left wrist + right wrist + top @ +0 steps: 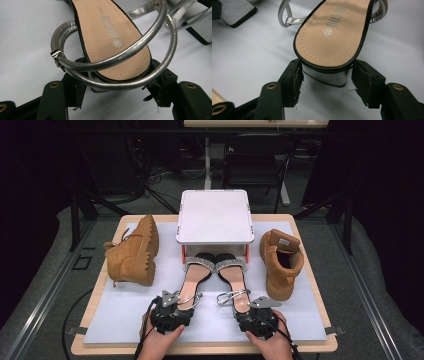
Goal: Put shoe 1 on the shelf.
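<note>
Grippers straddle sandal heels: left gripper (112, 91) pinches the left sandal (112, 35); right gripper (325, 82) spread around the right sandal (334, 32).

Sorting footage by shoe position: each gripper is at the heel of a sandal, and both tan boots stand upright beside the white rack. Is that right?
Not quite. The left boot lies on its side, sole facing the sandals; the right boot alone stands upright, as the high view shows. The rest holds: the left gripper and right gripper each straddle a sandal's heel, beside the white rack.
</note>
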Motion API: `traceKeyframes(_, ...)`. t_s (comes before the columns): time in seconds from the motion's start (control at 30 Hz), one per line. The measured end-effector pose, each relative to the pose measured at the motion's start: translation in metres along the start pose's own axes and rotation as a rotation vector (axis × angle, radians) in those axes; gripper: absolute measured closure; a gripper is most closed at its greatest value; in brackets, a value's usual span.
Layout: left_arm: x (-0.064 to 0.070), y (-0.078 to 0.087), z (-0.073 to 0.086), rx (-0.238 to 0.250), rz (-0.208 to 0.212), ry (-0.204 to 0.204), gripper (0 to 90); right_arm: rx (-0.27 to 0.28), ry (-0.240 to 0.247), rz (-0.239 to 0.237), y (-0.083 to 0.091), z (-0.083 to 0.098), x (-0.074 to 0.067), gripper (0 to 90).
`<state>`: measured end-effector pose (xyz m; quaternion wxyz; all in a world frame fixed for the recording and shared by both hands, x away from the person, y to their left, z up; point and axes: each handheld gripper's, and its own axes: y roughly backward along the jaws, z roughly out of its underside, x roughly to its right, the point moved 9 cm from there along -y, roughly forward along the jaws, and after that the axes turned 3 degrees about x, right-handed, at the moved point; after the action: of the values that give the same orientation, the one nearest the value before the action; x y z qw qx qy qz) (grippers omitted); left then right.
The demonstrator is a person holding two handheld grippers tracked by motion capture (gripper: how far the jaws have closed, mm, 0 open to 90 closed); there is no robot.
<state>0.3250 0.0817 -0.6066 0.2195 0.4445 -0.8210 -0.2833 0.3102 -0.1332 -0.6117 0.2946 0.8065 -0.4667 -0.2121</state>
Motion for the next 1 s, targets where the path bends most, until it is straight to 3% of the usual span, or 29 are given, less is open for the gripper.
traceKeyframes(0.37, 0.010, -0.004, -0.002, 0.001, 0.017, -0.003, 38.9, -0.004, 0.002, 0.000, -0.003, -0.003, -0.001, 42.4)
traceKeyframes(0.53, 0.012, -0.006, -0.004, -0.005, 0.022, -0.026, 39.3, 0.007, -0.006, 0.003, -0.007, -0.006, -0.005, 42.5)
traceKeyframes(1.0, 0.011, -0.006, -0.003, 0.007, 0.042, -0.025, 39.3, 0.019, -0.023, -0.015, -0.012, -0.009, -0.014, 43.3)
